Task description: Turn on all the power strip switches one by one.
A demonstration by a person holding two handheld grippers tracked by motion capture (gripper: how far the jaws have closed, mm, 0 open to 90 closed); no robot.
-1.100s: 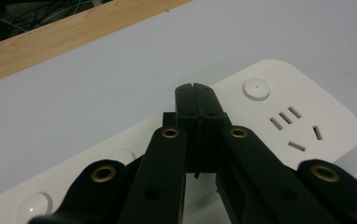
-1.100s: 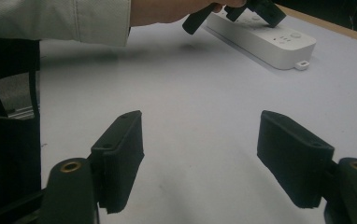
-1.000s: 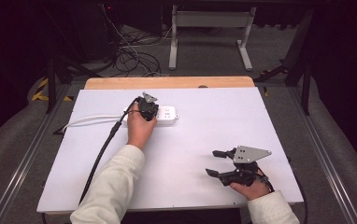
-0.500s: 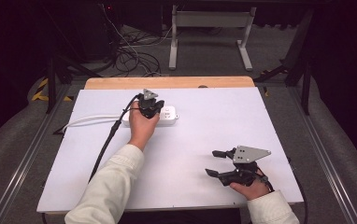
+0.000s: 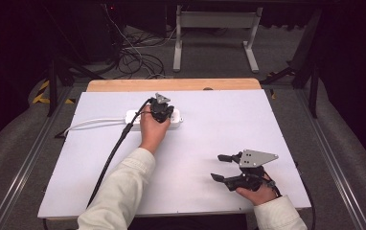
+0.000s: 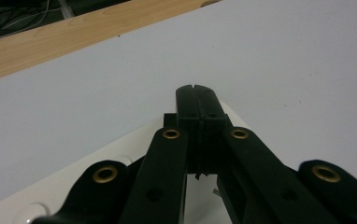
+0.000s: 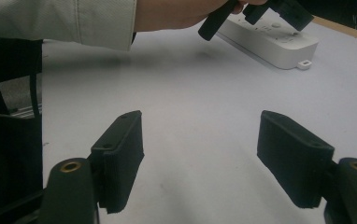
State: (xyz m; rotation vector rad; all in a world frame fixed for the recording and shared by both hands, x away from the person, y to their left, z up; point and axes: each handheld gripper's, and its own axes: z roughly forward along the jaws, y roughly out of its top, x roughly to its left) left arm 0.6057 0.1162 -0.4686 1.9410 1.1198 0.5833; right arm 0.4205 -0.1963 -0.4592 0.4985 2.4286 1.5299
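Note:
A white power strip (image 5: 175,124) lies on the far left-centre of the white board (image 5: 229,115), with its white cord (image 5: 92,123) running off to the left. My left gripper (image 5: 162,114) hovers right over the strip with its jaws pressed together and nothing between them. In the left gripper view the shut gripper (image 6: 196,91) points past the strip's (image 6: 120,144) edge. My right gripper (image 5: 216,166) rests near the front right of the board, open and empty. In the right gripper view its pads (image 7: 120,140) stand wide apart, and the strip (image 7: 270,42) lies far ahead.
A wooden table edge (image 5: 171,85) runs behind the board. The left gripper's black cable (image 5: 114,153) trails back along the sleeve. Beyond the table are a white metal frame (image 5: 214,19) and tangled floor cables (image 5: 138,57).
The left hand and its shut gripper have shifted slightly to the right over the power strip. The right hand has stayed put.

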